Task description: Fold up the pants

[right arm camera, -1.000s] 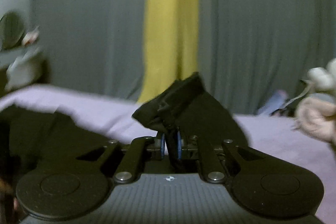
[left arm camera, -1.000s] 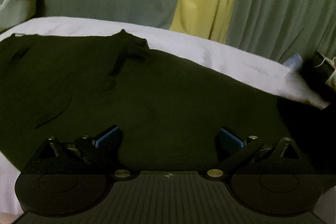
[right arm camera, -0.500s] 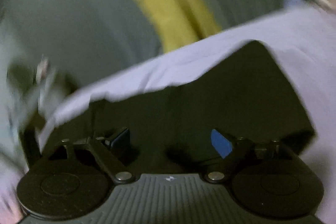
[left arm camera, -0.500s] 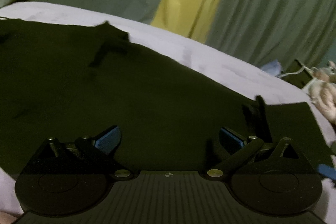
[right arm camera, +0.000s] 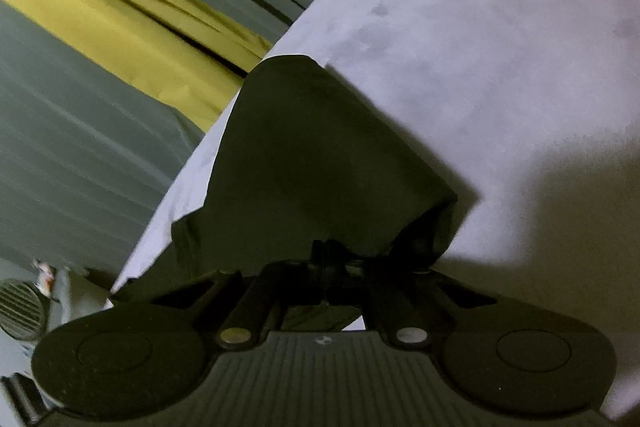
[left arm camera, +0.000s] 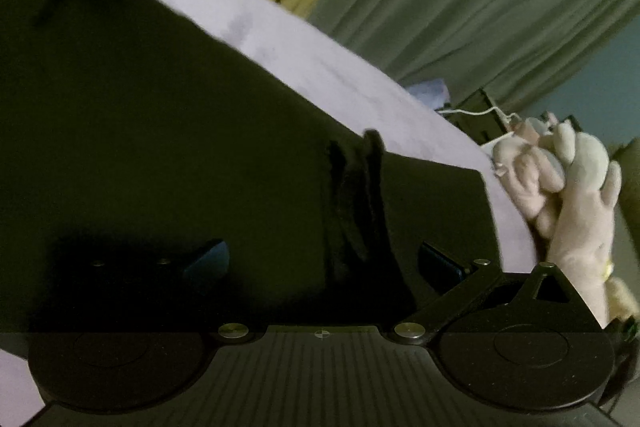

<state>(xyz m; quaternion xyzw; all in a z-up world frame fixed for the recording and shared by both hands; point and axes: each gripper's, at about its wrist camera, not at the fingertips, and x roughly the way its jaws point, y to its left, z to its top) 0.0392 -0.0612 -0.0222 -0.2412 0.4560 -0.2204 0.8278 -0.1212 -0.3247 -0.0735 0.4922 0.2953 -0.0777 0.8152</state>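
Dark pants (left arm camera: 160, 107) lie spread on a pale bed sheet (left arm camera: 320, 67). My left gripper (left arm camera: 324, 259) hangs open just above them, its blue pads (left arm camera: 208, 259) wide apart, and a raised wrinkle (left arm camera: 360, 207) of cloth stands between the fingers, untouched. In the right wrist view one end of the pants (right arm camera: 312, 155) lies on the sheet (right arm camera: 480, 47), lifted into a tent towards me. My right gripper (right arm camera: 324, 259) has its jaws closing tight together on the bunched near edge of that cloth. The view is rolled hard to one side.
A plush toy (left arm camera: 560, 187) and a white cable lie off the bed's right end. Green and yellow curtains (left arm camera: 480, 7) hang behind the bed. A round fan grille (right arm camera: 20, 307) shows at the lower left of the right wrist view.
The right gripper let go of the lifted pants end, opened wide, rolled over and dropped, then closed on the edge. The left gripper swung right along the pants and stayed open.
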